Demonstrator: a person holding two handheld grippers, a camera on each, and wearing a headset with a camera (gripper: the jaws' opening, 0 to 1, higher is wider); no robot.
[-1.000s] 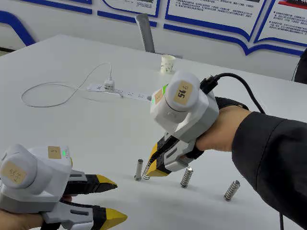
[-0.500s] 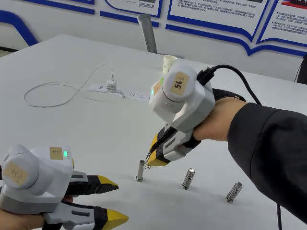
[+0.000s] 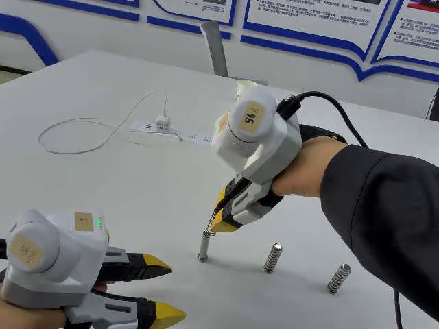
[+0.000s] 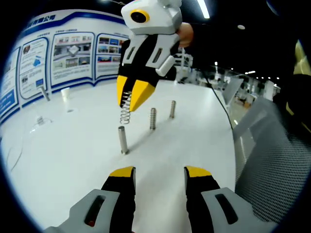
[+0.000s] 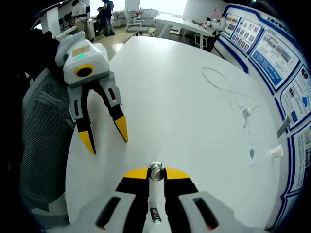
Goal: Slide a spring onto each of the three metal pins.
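Now the right tongs point(image 3: 218, 225) are clamped on a spring point(image 4: 126, 109), held upright with its lower end just above the top of the bare pin point(image 3: 204, 245) standing on the tabletop point(image 3: 137, 185). Their long axes nearly line up; the left tongs point(image 3: 164, 291) sit nearby, jaws apart.

The matte white tabletop point(image 3: 137, 185) bears a bare grey steel pin point(image 3: 204, 245). At its three o'clock in the head view stand a silvery spring-wrapped pin point(image 3: 273, 257) and a second spring-wrapped pin point(image 3: 338, 277). The right gripper point(image 3: 218, 225) is white-bodied, with black jaws tipped yellow around a silver coiled spring point(image 4: 126, 107). The left gripper point(image 3: 171, 291), at seven o'clock, has matching colours, plus a tan label point(image 3: 84, 221) and a green light point(image 3: 98, 222). Blue bands edge the white wall panels point(image 3: 309, 27) at twelve o'clock.
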